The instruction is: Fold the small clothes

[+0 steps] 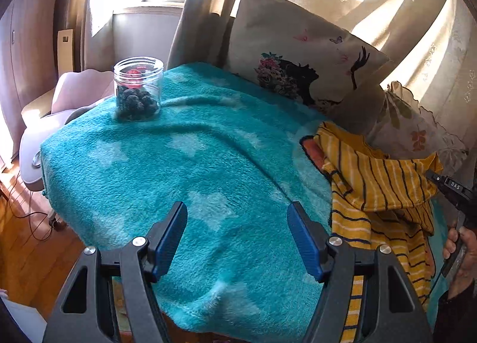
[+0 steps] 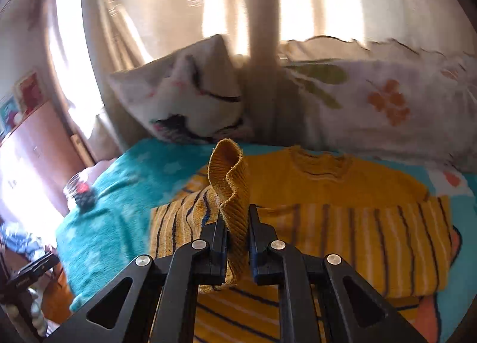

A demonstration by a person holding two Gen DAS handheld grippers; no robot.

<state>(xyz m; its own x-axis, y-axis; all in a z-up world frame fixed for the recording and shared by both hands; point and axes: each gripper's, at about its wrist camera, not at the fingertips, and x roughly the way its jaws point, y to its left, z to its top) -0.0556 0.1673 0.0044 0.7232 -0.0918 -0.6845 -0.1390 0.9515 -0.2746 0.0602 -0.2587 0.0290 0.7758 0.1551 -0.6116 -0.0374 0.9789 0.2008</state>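
Note:
A small yellow striped sweater point(image 2: 342, 217) lies on a teal star blanket point(image 1: 184, 164); it also shows at the right of the left wrist view point(image 1: 381, 185). My right gripper point(image 2: 237, 223) is shut on the sweater's ribbed yellow cuff point(image 2: 231, 182), which stands up between the fingers, with the sleeve lifted over the body. The right gripper also shows at the right edge of the left wrist view point(image 1: 447, 185). My left gripper point(image 1: 237, 217) is open and empty above bare blanket, left of the sweater.
A clear jar point(image 1: 138, 88) with dark contents stands on the blanket's far left corner. Two printed pillows point(image 1: 298, 54) point(image 2: 372, 104) lean against curtains behind. A pale chair point(image 1: 59, 110) and wooden floor point(image 1: 26, 238) lie left of the blanket's edge.

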